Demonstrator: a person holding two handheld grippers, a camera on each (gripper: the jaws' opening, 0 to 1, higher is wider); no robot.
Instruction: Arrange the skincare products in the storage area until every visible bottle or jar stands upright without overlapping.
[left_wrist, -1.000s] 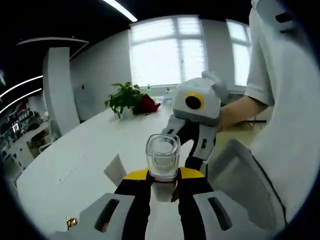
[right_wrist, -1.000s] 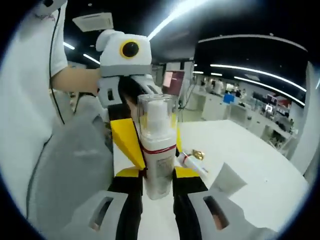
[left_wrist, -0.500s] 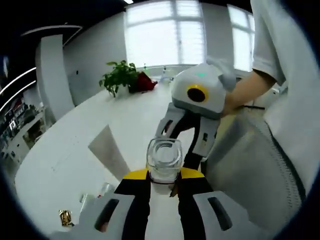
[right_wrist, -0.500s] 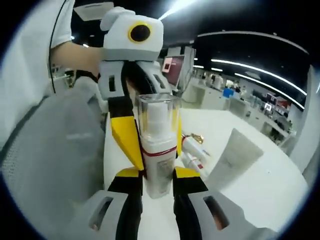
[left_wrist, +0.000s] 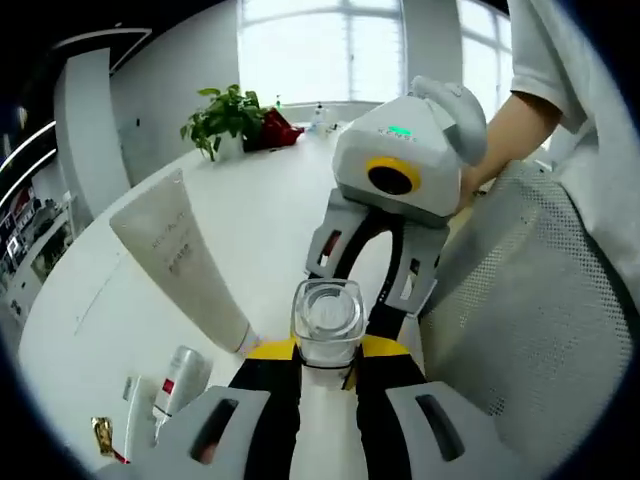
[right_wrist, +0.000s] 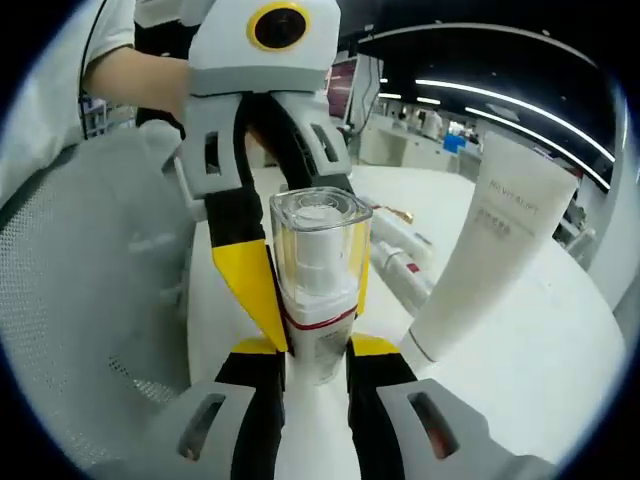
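A pump bottle (right_wrist: 317, 300) with a clear square cap and a red band stands between both grippers. My right gripper (right_wrist: 317, 352) is shut on its lower body. My left gripper (right_wrist: 302, 285) comes in from the opposite side, its yellow fingers (right_wrist: 245, 280) clamping the bottle higher up. In the left gripper view the clear cap of the pump bottle (left_wrist: 326, 315) rises between my left gripper's (left_wrist: 326, 352) jaws, with my right gripper (left_wrist: 362, 300) facing it from just behind. A white tube (left_wrist: 180, 260) stands on its cap beside us on the white table (left_wrist: 270, 200).
Two small white tubes (left_wrist: 170, 385) and a gold item (left_wrist: 103, 437) lie on the table; the tubes (right_wrist: 400, 265) also lie behind the white tube (right_wrist: 490, 250). A grey mesh surface (left_wrist: 520, 330) rises close beside the grippers. A potted plant (left_wrist: 222, 112) stands far off. A person's arm (left_wrist: 520, 110) holds the right gripper.
Both views have tipped down toward the table. The white tube and the lying tubes now loom larger and closer. Both grippers stay on the bottle.
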